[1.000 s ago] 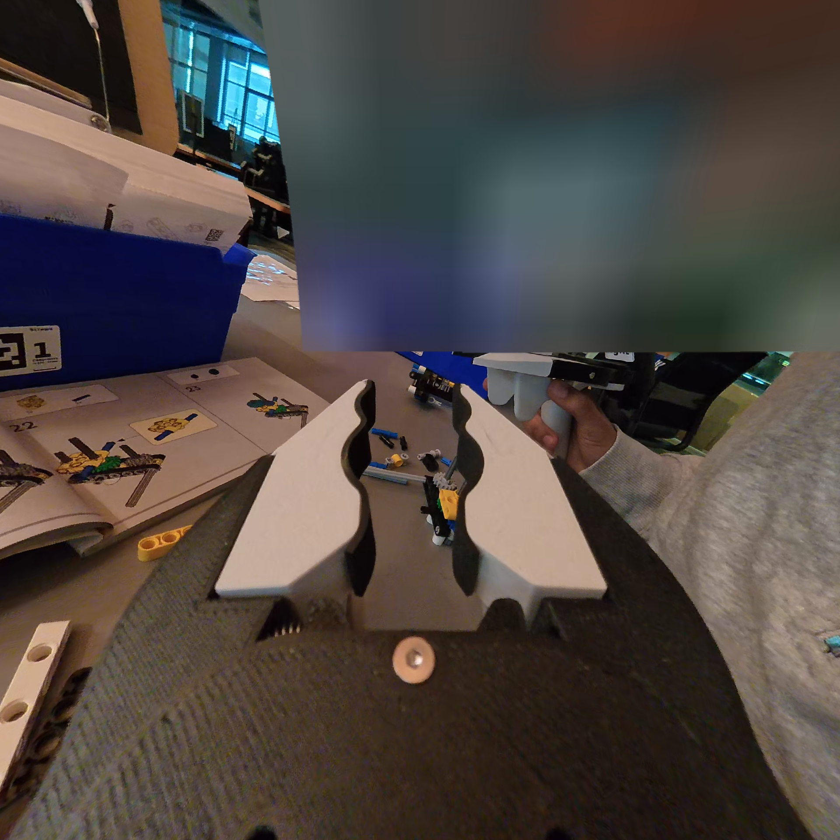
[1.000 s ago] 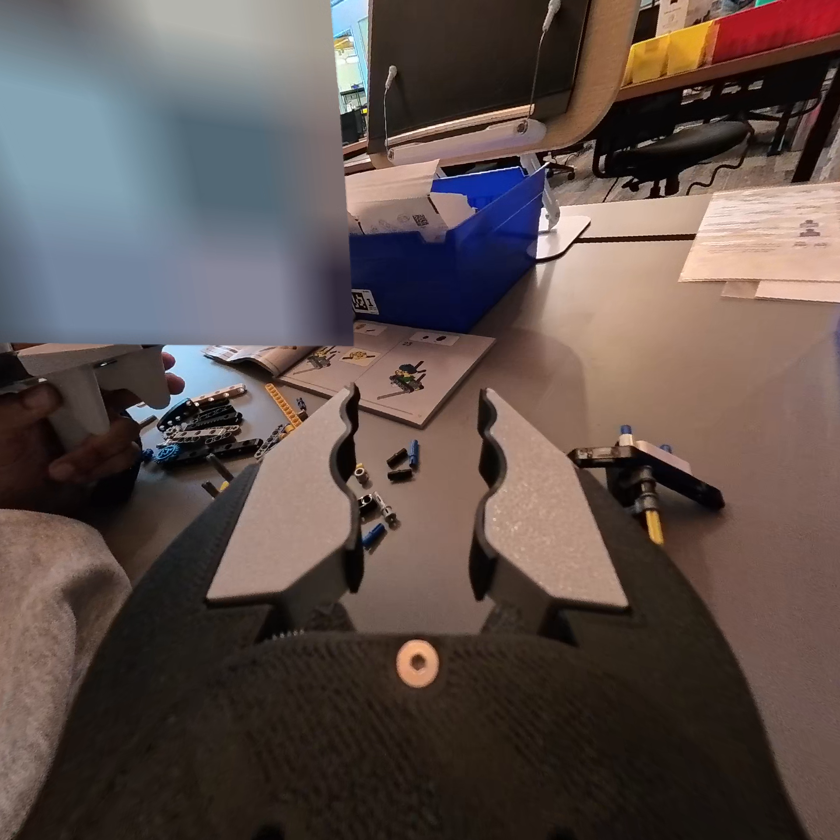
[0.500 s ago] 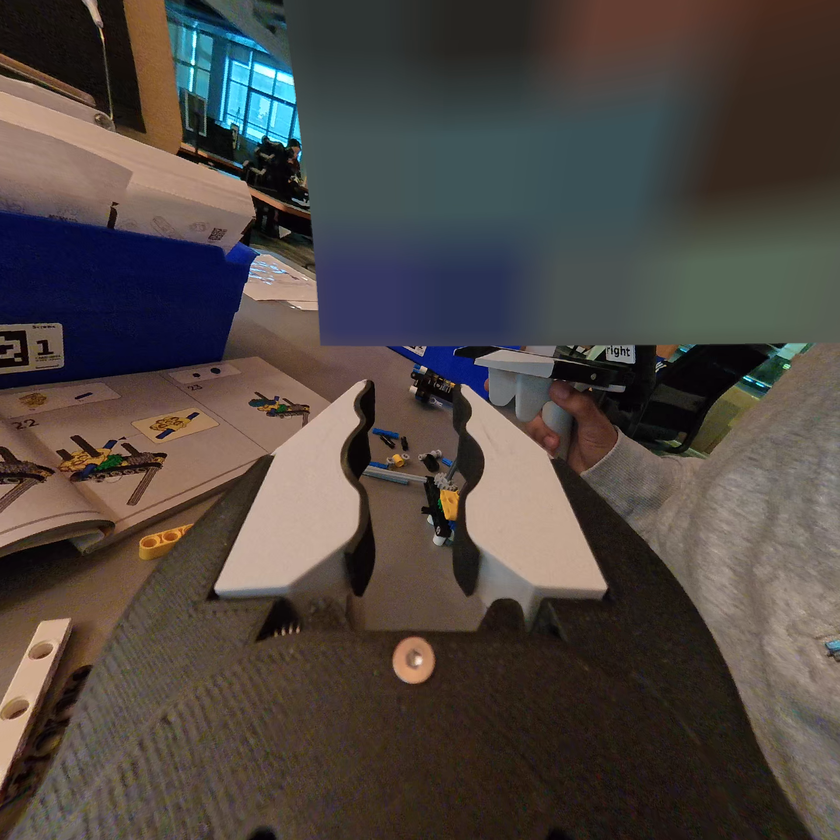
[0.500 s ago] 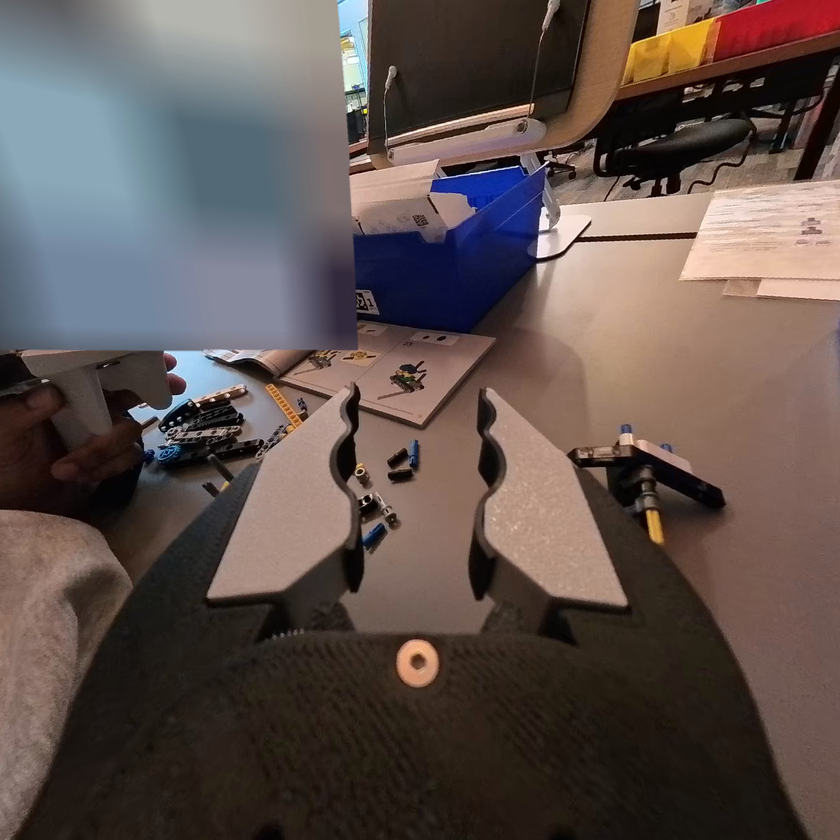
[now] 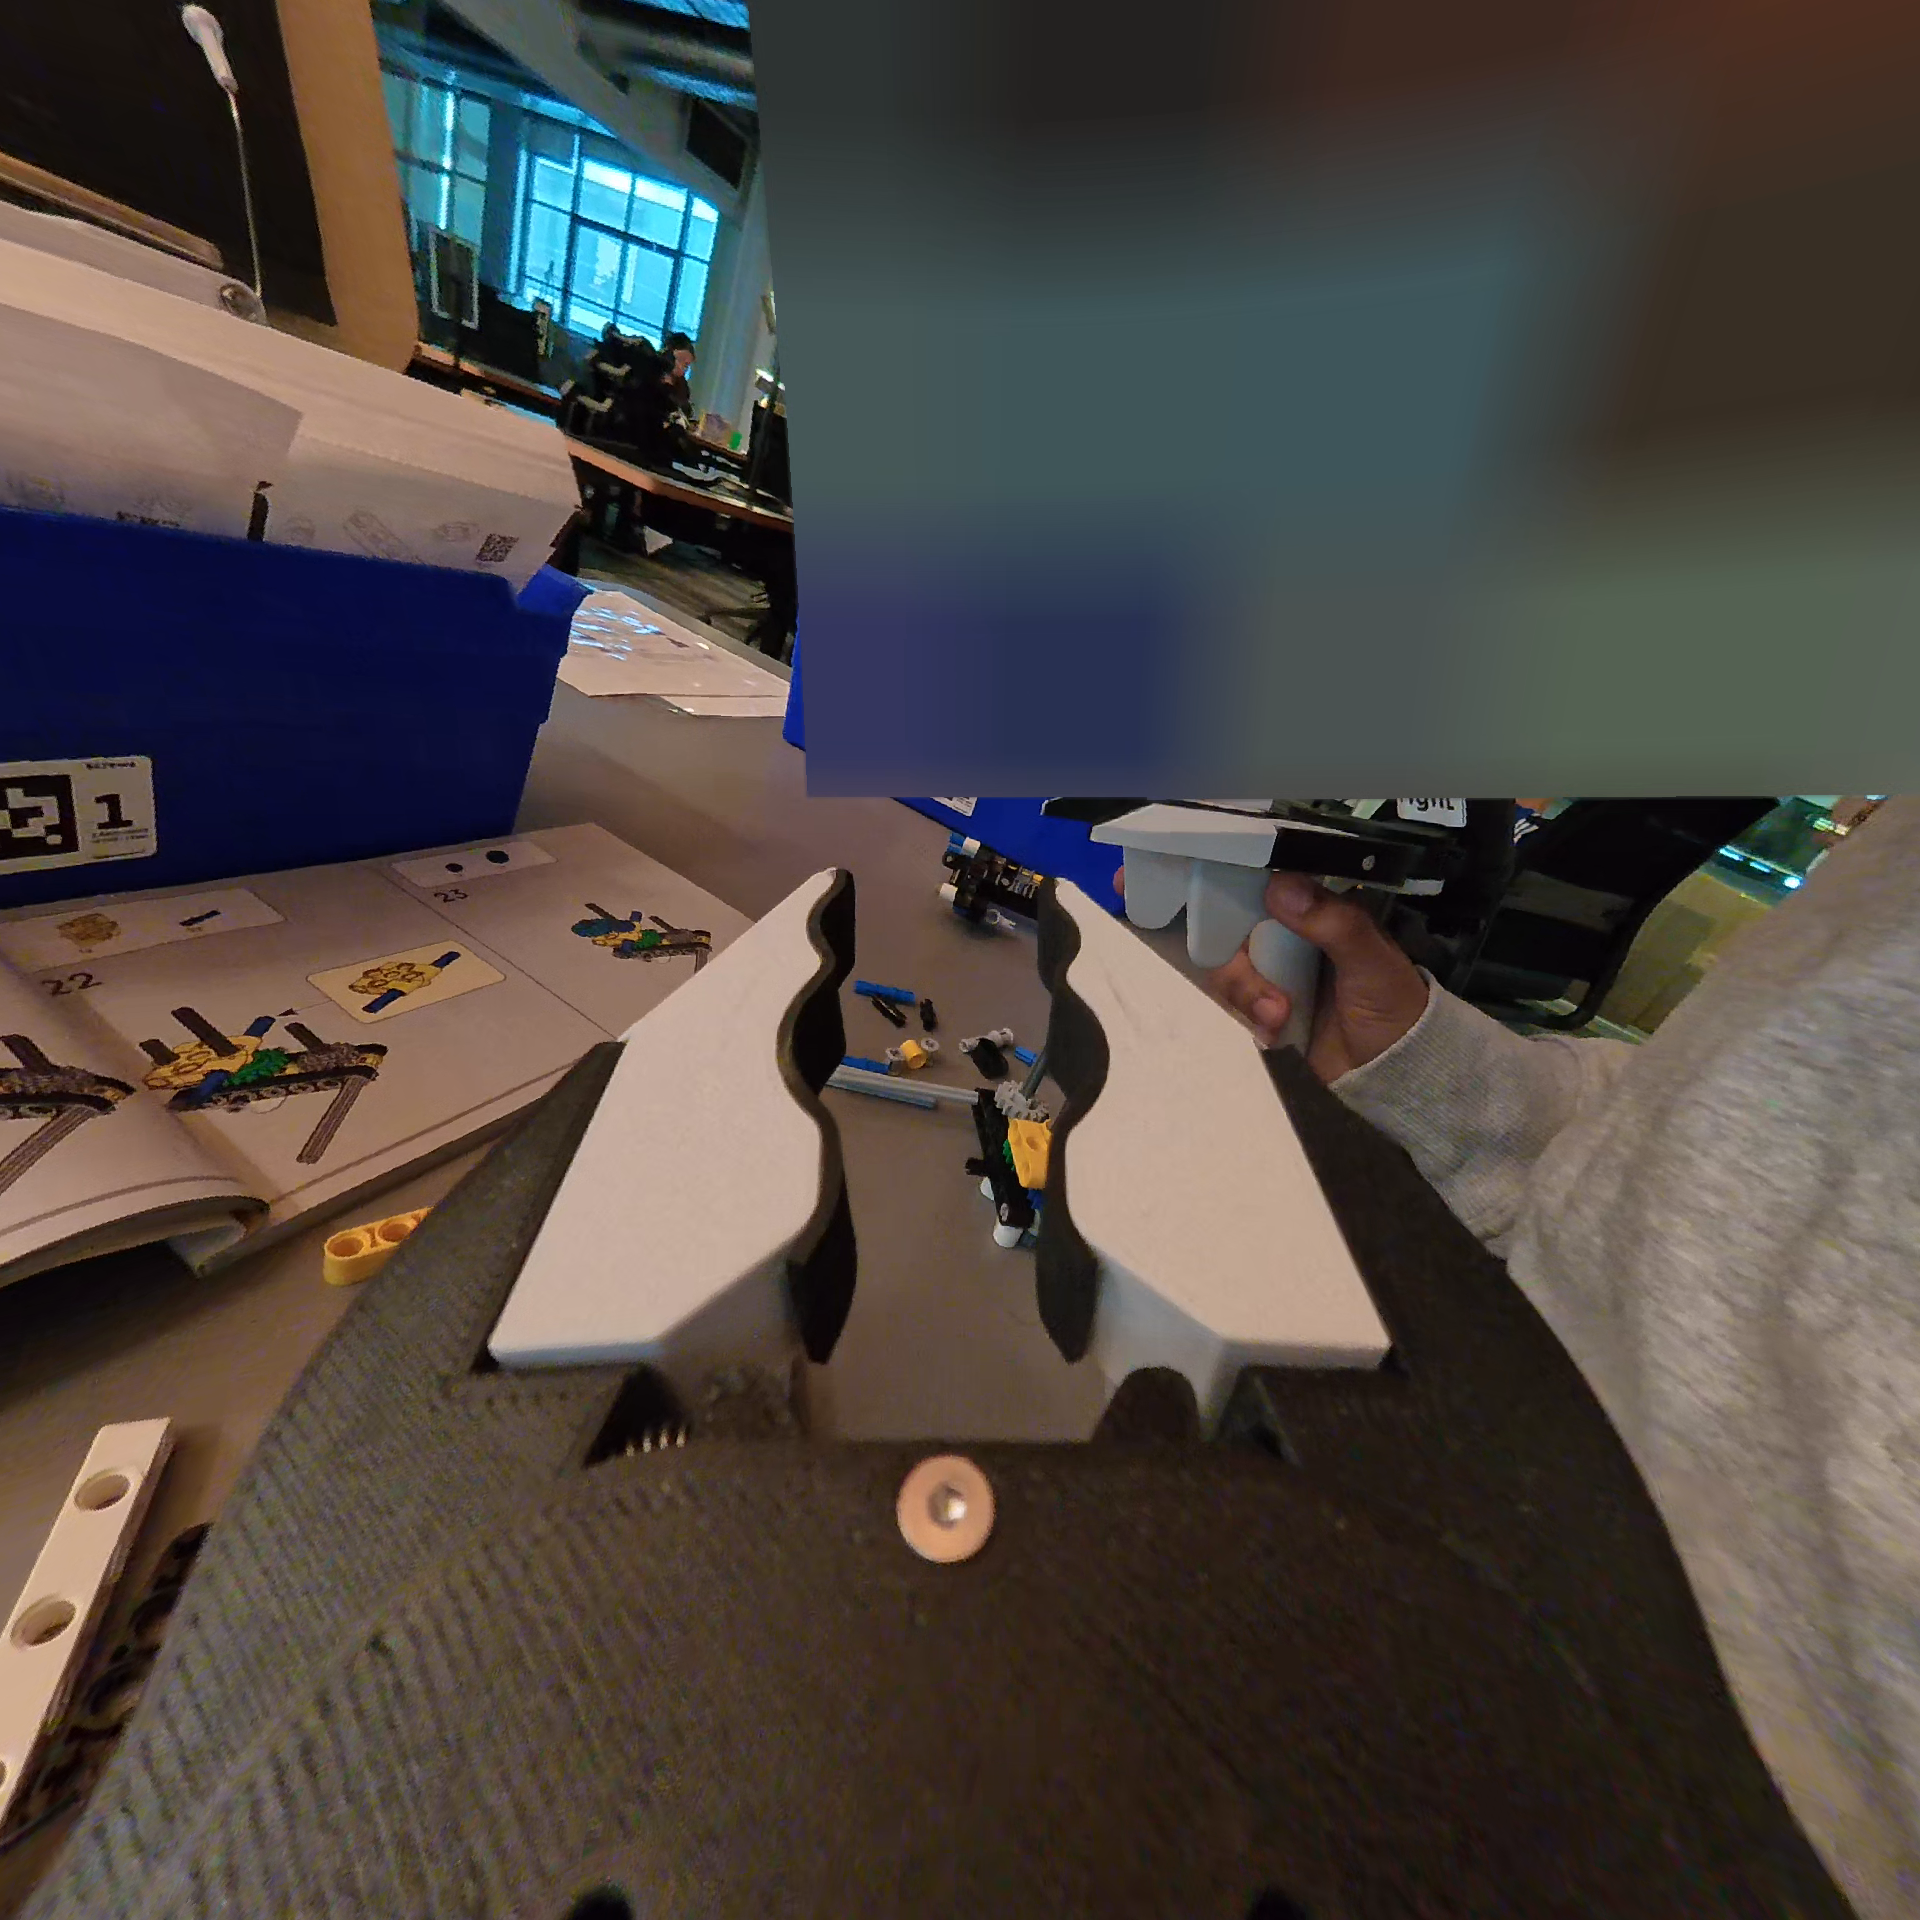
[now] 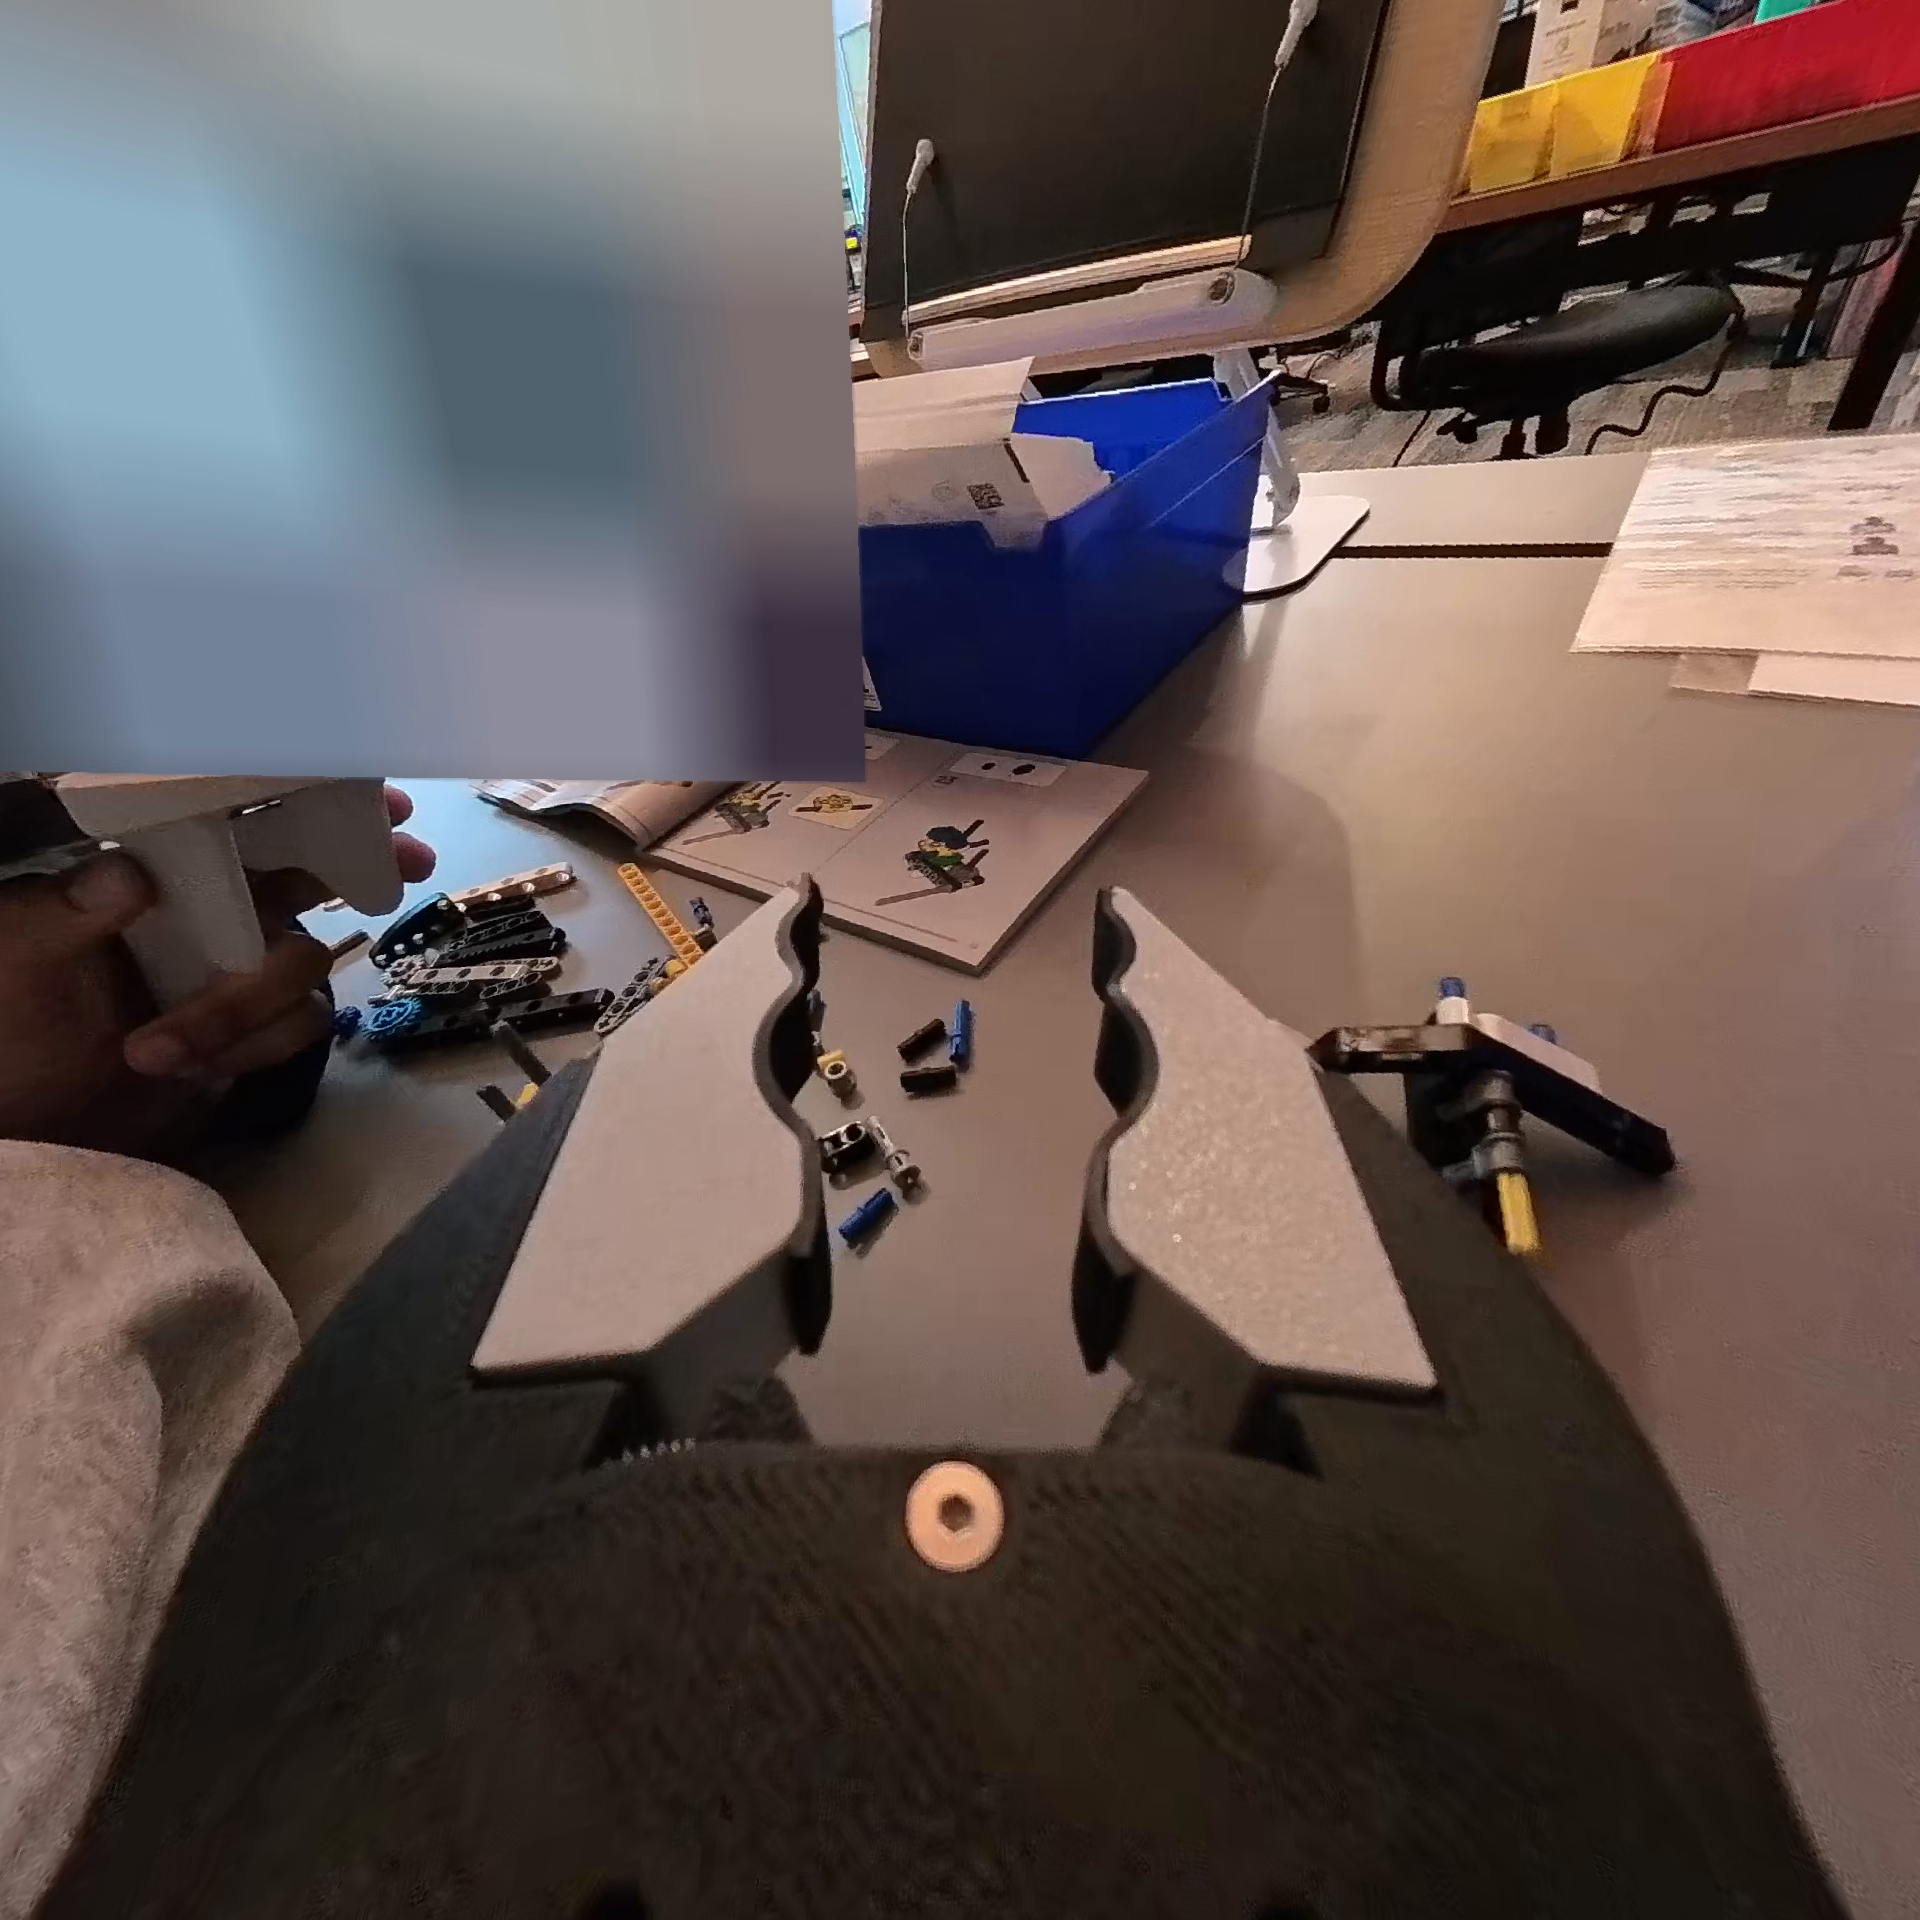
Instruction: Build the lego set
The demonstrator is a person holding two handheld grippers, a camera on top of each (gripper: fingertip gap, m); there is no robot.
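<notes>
We see a smooth matt grey table (image 6: 1351, 831) carrying a glossy blue plastic bin (image 6: 1060, 613), beside the bin a paper instruction booklet (image 6: 914, 862) and small shiny plastic lego pieces (image 6: 883, 1122), while the right gripper (image 6: 951, 914) looks rough, grainy plastic.

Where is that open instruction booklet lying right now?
The instruction booklet lies open on the grey table, just in front of the blue bin; in the left wrist view it sits left.

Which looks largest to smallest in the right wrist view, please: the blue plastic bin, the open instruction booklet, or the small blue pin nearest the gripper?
1. Blue plastic bin
2. Open instruction booklet, though it lies flat and foreshortened, so this ranking is unsure
3. Small blue pin, clearly smallest
</notes>
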